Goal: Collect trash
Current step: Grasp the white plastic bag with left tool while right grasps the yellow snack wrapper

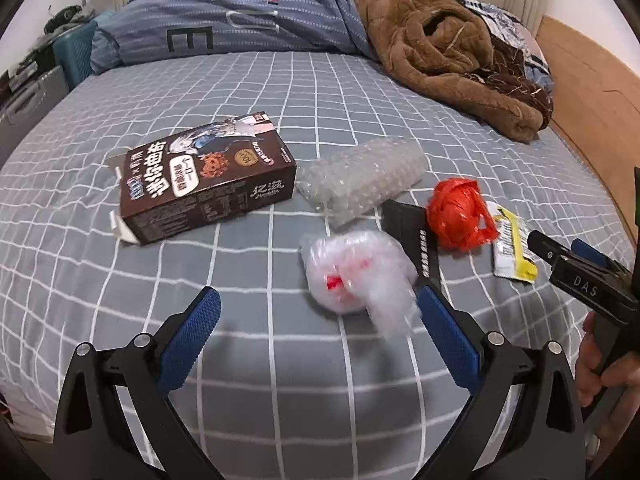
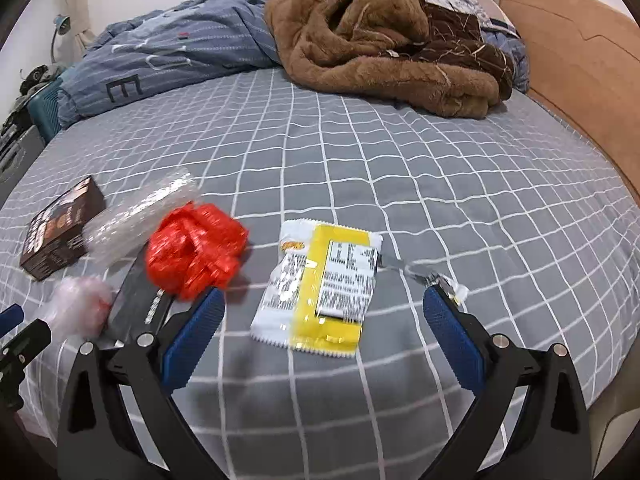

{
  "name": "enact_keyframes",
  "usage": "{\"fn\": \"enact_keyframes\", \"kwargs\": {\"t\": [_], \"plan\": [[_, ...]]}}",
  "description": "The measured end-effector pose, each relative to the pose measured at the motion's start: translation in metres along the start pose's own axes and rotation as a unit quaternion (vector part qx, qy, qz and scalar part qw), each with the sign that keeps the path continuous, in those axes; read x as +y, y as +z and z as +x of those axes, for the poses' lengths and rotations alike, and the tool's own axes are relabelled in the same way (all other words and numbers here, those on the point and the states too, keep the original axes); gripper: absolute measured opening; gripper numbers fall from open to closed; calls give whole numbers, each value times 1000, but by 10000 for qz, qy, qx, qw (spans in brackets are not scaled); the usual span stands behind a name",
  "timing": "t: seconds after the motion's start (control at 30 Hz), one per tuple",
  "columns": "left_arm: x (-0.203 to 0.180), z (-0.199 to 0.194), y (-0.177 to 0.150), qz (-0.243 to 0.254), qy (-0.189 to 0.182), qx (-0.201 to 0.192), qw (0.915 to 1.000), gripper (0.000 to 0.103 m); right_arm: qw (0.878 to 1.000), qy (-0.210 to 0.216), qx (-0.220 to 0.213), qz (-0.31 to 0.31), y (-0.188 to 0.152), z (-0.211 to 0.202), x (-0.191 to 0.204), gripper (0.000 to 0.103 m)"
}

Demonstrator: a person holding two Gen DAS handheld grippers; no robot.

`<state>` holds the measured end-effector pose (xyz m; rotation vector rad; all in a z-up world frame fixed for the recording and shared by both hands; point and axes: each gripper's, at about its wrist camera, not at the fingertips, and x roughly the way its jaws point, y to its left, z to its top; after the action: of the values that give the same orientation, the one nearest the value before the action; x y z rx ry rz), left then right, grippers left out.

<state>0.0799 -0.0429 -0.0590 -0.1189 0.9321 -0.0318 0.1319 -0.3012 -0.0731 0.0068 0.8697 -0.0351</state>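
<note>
Trash on the bed [image 1: 280, 92]: a blurred clear plastic wad [image 1: 356, 276] half-hides a black packet [image 1: 416, 236]; left claw [image 1: 318, 334] and right claw [image 2: 324, 338] both spread, empty.

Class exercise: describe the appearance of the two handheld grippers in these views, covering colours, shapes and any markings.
Both the left gripper and the right gripper have black angular frames with silver round bolts and two fingers faced with blue textured pads. In the left wrist view, the right gripper's black body bears the pale letters "DAS".
</note>
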Motion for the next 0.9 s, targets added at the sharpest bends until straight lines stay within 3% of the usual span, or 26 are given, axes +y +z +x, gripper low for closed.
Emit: {"fn": "enact_keyframes", "kwargs": {"t": [0.47, 0.73, 0.9], "plan": [[-5, 36, 20, 2, -223, 129, 9997, 97, 9987, -63, 468, 171, 14, 55, -11, 96], [-15, 50, 18, 3, -275, 185, 9994, 97, 9973, 17, 662, 301, 13, 68, -13, 89], [-16, 55, 17, -75, -335, 148, 9993, 95, 9964, 141, 767, 321, 10, 69, -11, 77]]}}
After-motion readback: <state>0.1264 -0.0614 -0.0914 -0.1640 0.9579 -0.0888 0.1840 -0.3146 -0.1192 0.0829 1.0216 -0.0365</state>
